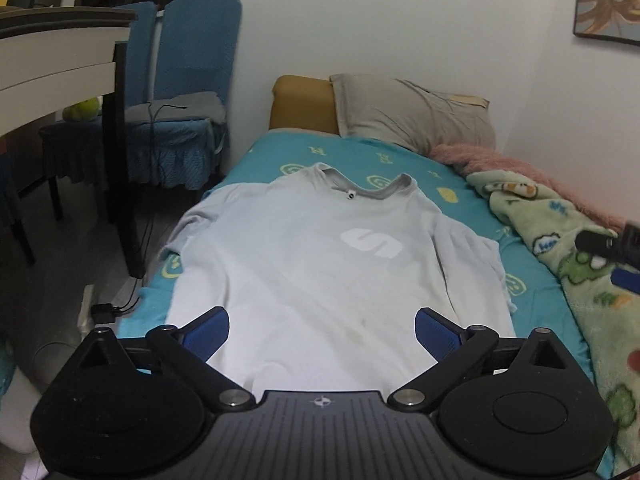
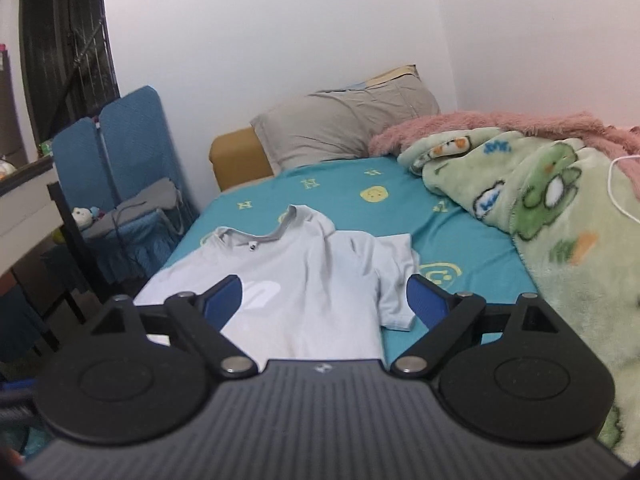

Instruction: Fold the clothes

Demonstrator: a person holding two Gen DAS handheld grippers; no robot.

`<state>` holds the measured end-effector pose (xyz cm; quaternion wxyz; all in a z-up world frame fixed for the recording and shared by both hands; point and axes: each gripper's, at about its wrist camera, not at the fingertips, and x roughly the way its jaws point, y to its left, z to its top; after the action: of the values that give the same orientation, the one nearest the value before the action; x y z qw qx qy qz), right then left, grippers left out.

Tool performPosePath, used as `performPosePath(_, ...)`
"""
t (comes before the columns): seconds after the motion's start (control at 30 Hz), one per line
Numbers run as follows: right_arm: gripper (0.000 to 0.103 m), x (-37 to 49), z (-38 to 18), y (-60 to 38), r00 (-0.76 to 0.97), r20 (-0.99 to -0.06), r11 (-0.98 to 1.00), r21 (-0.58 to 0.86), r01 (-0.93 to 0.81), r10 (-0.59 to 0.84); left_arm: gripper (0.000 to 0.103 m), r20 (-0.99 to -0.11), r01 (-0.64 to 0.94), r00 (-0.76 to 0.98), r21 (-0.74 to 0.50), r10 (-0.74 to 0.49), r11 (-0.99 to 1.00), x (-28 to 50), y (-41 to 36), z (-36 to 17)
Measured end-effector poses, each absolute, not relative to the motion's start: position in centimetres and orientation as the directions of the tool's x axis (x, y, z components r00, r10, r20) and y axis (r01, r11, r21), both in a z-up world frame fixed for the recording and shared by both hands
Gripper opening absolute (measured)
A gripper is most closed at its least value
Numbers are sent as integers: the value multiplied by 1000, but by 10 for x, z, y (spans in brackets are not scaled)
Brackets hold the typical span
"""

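On the teal bed [image 1: 256, 152] the pale shirt [image 1: 304, 264] lies spread front-up; left gripper [image 1: 322, 334] and right gripper [image 2: 324, 300] both gape empty above its hem. A one-sided pinch could bunch the cloth, skewing the fold

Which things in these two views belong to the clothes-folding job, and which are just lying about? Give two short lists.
Job:
- pale T-shirt, spread flat on the teal bedsheet
- left gripper, open
- right gripper, open

Lying about:
- grey pillow
- green cartoon blanket
- pink fluffy blanket
- blue chairs
- framed picture
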<state>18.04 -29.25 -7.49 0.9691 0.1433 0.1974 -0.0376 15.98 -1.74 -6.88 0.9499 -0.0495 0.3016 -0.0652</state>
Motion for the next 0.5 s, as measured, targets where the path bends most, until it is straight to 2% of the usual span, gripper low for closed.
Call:
performPosePath(0.17,91,189,-80,-292,915,-404,945,302,125,8,100,-601,117,788,-67,-134,991,168,-18,-107)
performPosePath(0.5,90,207,-94,-284,900,-436,953,274,129,4,101,-616,104,773,-118,-155,988,166,-6,-113)
